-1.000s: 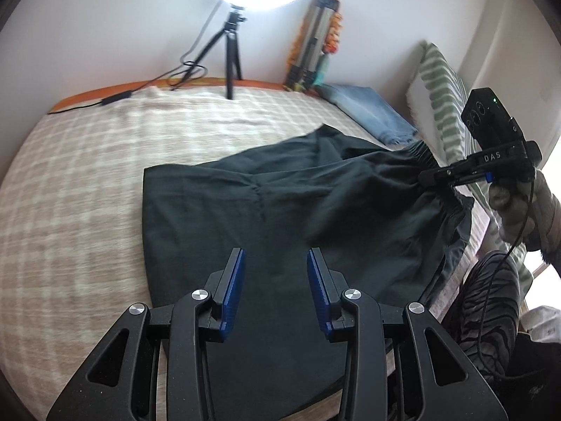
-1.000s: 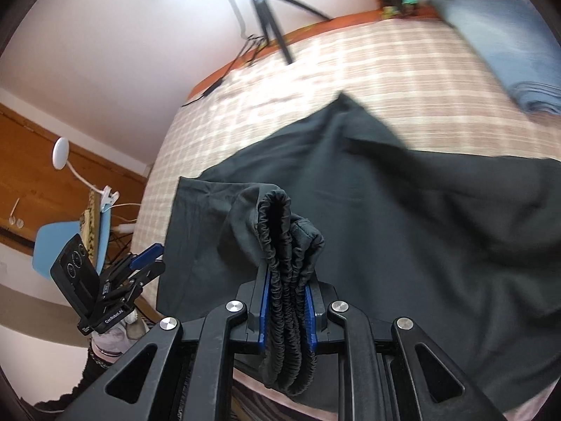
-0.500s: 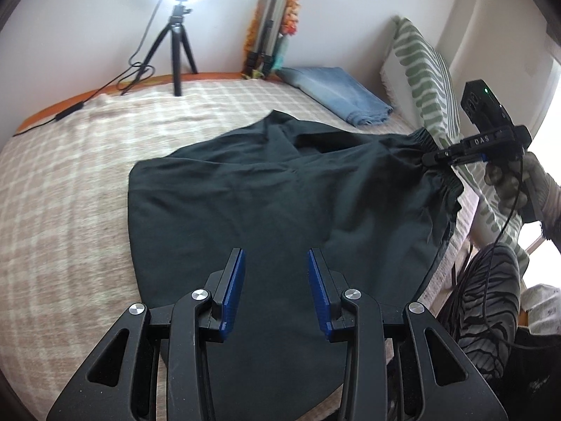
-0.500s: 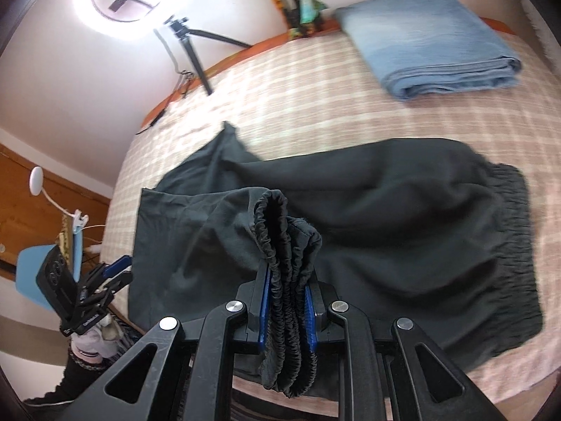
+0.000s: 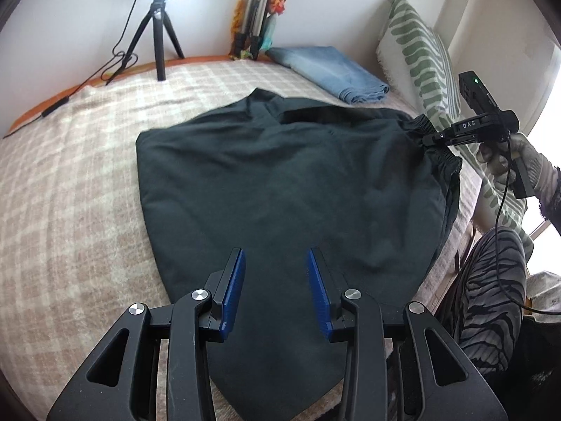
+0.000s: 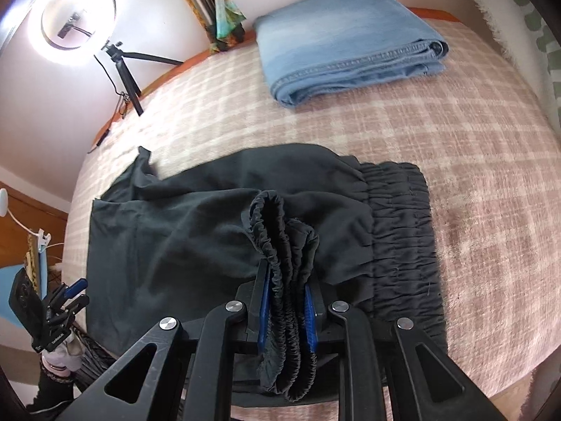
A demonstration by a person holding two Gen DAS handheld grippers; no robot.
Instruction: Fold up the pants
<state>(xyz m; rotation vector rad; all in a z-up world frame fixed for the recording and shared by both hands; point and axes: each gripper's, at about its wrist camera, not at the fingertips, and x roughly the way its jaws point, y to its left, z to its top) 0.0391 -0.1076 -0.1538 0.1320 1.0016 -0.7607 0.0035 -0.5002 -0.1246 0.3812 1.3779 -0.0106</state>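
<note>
A: Start at the right fingers (image 6: 285, 301). What have they got?

B: They're clamped on a bunched section of the elastic waistband (image 6: 280, 245) of the dark pants (image 5: 287, 182), several gathered layers squeezed between the blue pads. The left fingers (image 5: 275, 293) stand partly apart with nothing between them, hovering over the near end of the fabric.

A: And where do the pants lie?

B: Spread across the checked bed cover (image 5: 70, 182). In the left wrist view the waistband end sits at about 3 o'clock, lifted by the right gripper (image 5: 434, 137), and the leg ends reach towards 10 o'clock. In the right wrist view the rest of the waistband lies flat at 3 o'clock from the pads.

A: So which step is this?

B: I'd judge it the first lengthwise fold, one side of the waist being carried over onto the other. The next move probably calls for laying the held edge down matched to the flat waistband, while the left fingers take or pin the leg end so the cloth doesn't drag.

A: Anything in the way?

B: Folded blue jeans (image 6: 347, 35) rest at 12 o'clock, well apart from the pants. A striped pillow (image 5: 417, 56) stands at 2 o'clock and a ring-light tripod (image 5: 159, 35) at 11 o'clock. Neither crowds the fold.
</note>
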